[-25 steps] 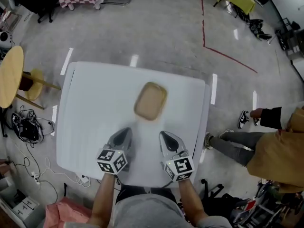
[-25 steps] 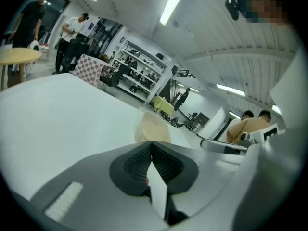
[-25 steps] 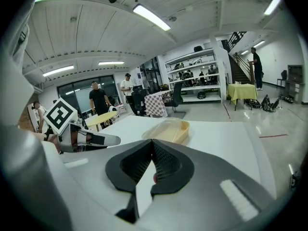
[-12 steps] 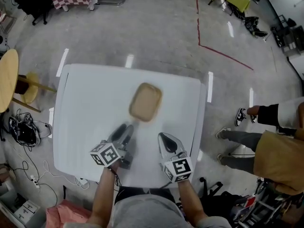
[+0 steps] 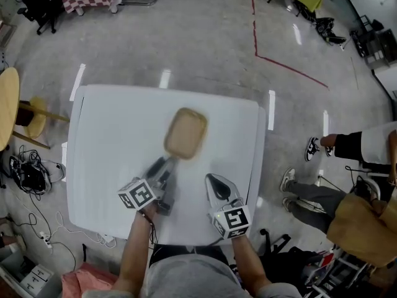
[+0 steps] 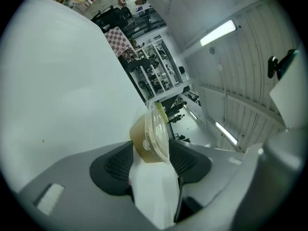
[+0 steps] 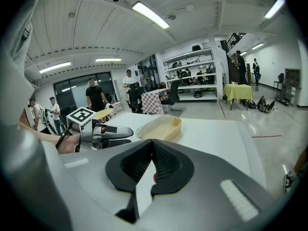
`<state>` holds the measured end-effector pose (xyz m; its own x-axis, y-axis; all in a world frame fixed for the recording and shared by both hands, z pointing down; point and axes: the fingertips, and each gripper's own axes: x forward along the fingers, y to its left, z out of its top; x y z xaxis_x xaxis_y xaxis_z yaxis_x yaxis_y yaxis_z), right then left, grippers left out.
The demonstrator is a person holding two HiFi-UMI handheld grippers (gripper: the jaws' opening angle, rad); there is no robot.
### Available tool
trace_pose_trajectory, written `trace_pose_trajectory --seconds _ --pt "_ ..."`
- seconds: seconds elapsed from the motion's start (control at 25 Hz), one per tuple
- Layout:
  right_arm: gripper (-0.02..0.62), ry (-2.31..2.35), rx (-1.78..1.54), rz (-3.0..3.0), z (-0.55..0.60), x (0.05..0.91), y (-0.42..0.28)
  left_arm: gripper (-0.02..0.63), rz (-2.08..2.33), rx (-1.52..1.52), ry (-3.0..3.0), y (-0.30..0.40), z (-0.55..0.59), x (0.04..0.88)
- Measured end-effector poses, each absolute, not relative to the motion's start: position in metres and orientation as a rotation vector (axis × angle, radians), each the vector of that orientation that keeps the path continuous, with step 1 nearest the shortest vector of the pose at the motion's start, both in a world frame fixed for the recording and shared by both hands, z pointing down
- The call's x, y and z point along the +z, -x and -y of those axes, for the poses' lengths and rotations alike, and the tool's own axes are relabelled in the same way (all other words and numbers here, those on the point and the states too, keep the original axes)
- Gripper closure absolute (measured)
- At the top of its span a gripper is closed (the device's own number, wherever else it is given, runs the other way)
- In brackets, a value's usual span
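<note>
A shallow tan plastic tray [image 5: 185, 133] lies mid-table on the white table [image 5: 111, 123]. My left gripper [image 5: 160, 169] is rolled onto its side, just short of the tray's near corner. In the left gripper view the tray [image 6: 151, 138] shows edge-on right at the tips of the left gripper [image 6: 154, 149], whose jaws stand apart with nothing clamped. To its right my right gripper [image 5: 213, 182] rests over bare tabletop, apart from the tray. In the right gripper view the right gripper [image 7: 153, 146] has its pads meeting, and the tray [image 7: 161, 128] and the left gripper [image 7: 108, 133] lie ahead.
A person's legs and shoes [image 5: 313, 149] stand by the table's right side. On the floor at the left are a round wooden table [image 5: 6, 107] and tangled cables [image 5: 28, 172]. A red floor line [image 5: 273, 61] runs beyond the table.
My left gripper has rolled onto its side, gone from shut to open and moved forward up to the tray's near corner. The right gripper has hardly moved.
</note>
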<state>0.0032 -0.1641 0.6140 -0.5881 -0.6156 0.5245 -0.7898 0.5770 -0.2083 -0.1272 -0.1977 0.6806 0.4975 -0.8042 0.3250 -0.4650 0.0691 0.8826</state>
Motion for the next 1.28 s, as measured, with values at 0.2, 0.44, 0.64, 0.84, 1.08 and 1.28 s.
trace_pose_trajectory --seconds 0.2,0.44,0.64,0.84,1.08,1.28 --pt "0.591 -1.144 0.610 2.411 0.164 0.615 -0.006 0.388 1.101 -0.390 -1.569 0.125 0.199 0.679" --pt "0.591 -1.154 0.610 2.409 0.164 0.616 -0.005 0.481 1.099 -0.369 -1.557 0.125 0.197 0.690" --pt "0.591 -1.162 0.607 2.407 0.162 0.614 -0.009 0.505 1.089 -0.397 -1.551 0.122 0.195 0.686" --pt "0.591 -1.164 0.607 2.407 0.162 0.614 -0.009 0.543 1.065 -0.447 -1.532 0.122 0.198 0.683" --pt "0.591 -1.165 0.600 2.412 0.162 0.613 -0.006 0.552 1.047 -0.486 -1.522 0.122 0.201 0.676" --pt "0.591 -1.178 0.591 2.415 0.161 0.608 -0.010 0.554 1.050 -0.504 -1.526 0.122 0.201 0.669"
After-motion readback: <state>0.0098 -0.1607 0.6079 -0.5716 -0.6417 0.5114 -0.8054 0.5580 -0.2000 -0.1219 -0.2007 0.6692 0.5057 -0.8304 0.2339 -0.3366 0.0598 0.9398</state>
